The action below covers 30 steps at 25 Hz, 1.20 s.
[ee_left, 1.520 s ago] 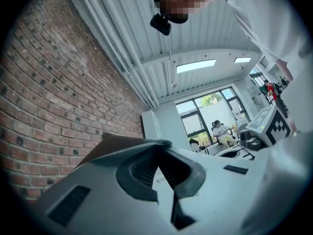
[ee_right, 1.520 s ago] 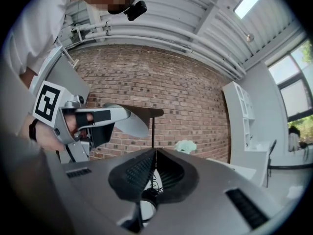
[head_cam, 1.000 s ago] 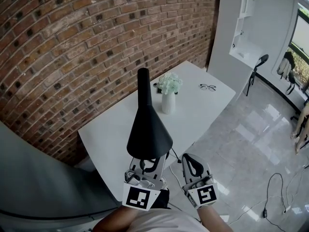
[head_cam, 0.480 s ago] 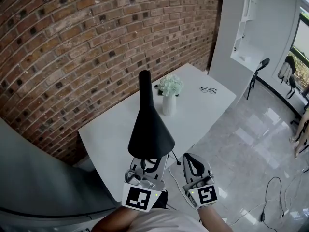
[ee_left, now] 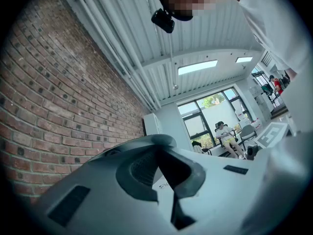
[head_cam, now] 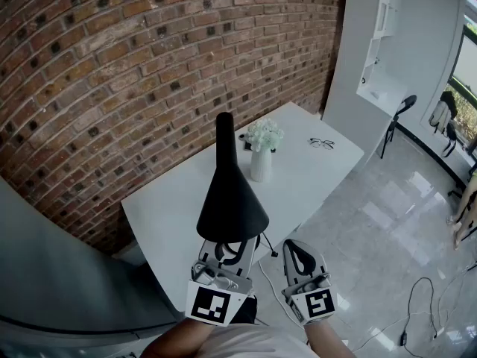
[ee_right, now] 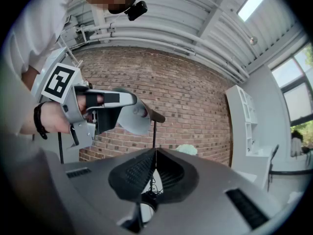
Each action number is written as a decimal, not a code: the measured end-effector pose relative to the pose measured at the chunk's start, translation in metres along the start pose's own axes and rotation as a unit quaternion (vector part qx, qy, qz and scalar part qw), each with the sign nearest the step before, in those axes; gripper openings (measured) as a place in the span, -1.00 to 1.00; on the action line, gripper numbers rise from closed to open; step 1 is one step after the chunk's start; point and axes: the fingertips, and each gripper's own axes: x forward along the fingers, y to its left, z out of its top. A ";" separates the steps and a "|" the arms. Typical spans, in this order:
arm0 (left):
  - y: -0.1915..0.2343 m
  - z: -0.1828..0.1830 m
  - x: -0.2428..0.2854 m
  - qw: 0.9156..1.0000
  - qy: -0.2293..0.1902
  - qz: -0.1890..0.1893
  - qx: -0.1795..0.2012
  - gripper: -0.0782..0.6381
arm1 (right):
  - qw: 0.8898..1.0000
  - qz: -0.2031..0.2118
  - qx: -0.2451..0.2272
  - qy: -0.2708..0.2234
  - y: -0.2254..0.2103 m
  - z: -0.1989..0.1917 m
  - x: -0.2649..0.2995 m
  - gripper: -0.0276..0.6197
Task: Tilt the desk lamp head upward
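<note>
The black cone-shaped desk lamp head point(head_cam: 229, 196) stands over the near end of the white table point(head_cam: 168, 207), with its narrow neck pointing up and away. My left gripper point(head_cam: 229, 249) sits right under the shade's wide rim, which hides the fingertips. In the left gripper view the left gripper point(ee_left: 157, 149) is shut with nothing between the jaws, facing wall and ceiling. The right gripper view shows the left gripper point(ee_right: 100, 114) beside the shade's pale inside point(ee_right: 131, 120); I cannot tell whether they touch. My right gripper point(head_cam: 297, 247) point(ee_right: 155, 152) hangs shut and empty to the right.
A white vase of flowers point(head_cam: 260, 161) and a pair of glasses point(head_cam: 322, 143) lie farther along the table. A brick wall point(head_cam: 112, 66) runs behind it. The lamp cord point(head_cam: 265, 246) dangles off the table's near edge. A white shelf unit point(head_cam: 380, 43) and a chair point(head_cam: 397, 104) stand at right.
Hardly anything: the head view has shifted slightly. Both grippers stay shut in the same places below the lamp head's rim.
</note>
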 end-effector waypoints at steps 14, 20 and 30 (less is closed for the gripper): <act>0.000 0.008 0.003 1.000 -0.007 0.010 -0.029 -0.76 | 1.000 0.004 0.009 -0.007 0.000 0.000 0.001 -0.86; 0.000 0.006 0.000 0.999 -0.007 0.008 -0.042 -0.76 | 1.000 0.007 0.012 -0.008 0.002 -0.002 0.003 -0.86; 0.001 0.004 -0.004 0.998 -0.016 0.016 -0.064 -0.76 | 1.000 0.007 0.013 -0.005 0.003 -0.002 -0.003 -0.86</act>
